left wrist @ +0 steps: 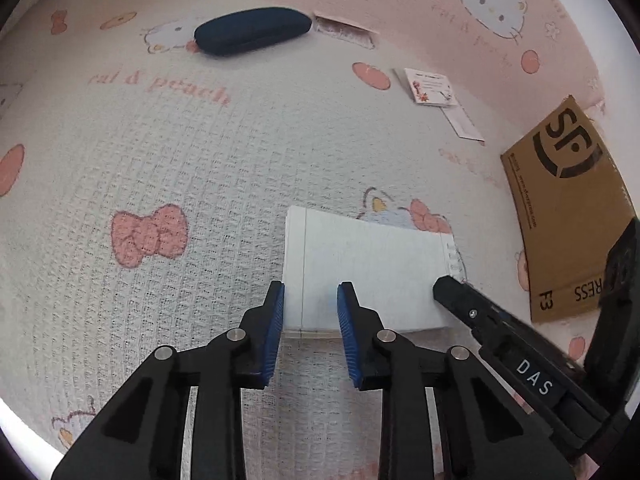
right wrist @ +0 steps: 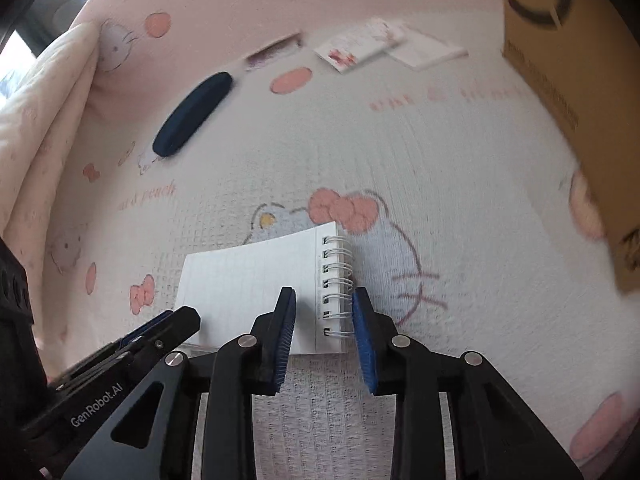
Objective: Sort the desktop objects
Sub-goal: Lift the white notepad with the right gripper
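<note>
Jaws parted on both our grippers: the left gripper (left wrist: 310, 308) straddles the spiral notebook (left wrist: 368, 268) at its plain edge, the right gripper (right wrist: 324, 312) straddles its wire spine, which runs straight ahead.

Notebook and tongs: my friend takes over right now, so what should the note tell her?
Left tongs: open, at the spiral notebook's plain edge, gripping nothing.
Right tongs: open, straddling the notebook's wire spiral, not yet closed.
The notebook lies flat on the cartoon blanket.
The dark glasses case and small cards lie farther back; the cardboard box sits to the right.
Done: nothing looks sorted.
Left: likely grip the notebook, then sort the case and cards.
</note>
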{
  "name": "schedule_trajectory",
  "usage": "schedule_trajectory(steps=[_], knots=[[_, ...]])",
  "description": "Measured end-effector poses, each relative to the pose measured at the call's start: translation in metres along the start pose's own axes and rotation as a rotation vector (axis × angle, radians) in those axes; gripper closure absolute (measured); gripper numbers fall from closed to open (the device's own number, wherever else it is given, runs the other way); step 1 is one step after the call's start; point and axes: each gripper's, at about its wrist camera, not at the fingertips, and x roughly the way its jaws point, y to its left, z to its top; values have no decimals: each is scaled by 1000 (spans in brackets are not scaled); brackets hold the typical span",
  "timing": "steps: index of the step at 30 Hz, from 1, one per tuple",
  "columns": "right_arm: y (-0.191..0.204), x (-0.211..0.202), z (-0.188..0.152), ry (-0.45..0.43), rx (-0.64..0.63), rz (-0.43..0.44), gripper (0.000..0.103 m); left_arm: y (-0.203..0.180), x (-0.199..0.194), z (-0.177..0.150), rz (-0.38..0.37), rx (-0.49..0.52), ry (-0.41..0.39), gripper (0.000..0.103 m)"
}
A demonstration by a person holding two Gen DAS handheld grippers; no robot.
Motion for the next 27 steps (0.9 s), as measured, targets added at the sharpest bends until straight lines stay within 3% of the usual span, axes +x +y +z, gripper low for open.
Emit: schedule_trajectory(steps=[10, 21, 27], knots=[[-9, -33, 8, -75, 21, 16, 77, -17, -25, 8, -58, 17, -57, 74], [-3, -102, 38, -212, -55, -55, 77, -61, -57, 30, -154, 26, -123, 74], [-29, -115, 51, -222, 1, -32, 77, -88, -59, 39, -177, 70, -135, 74]])
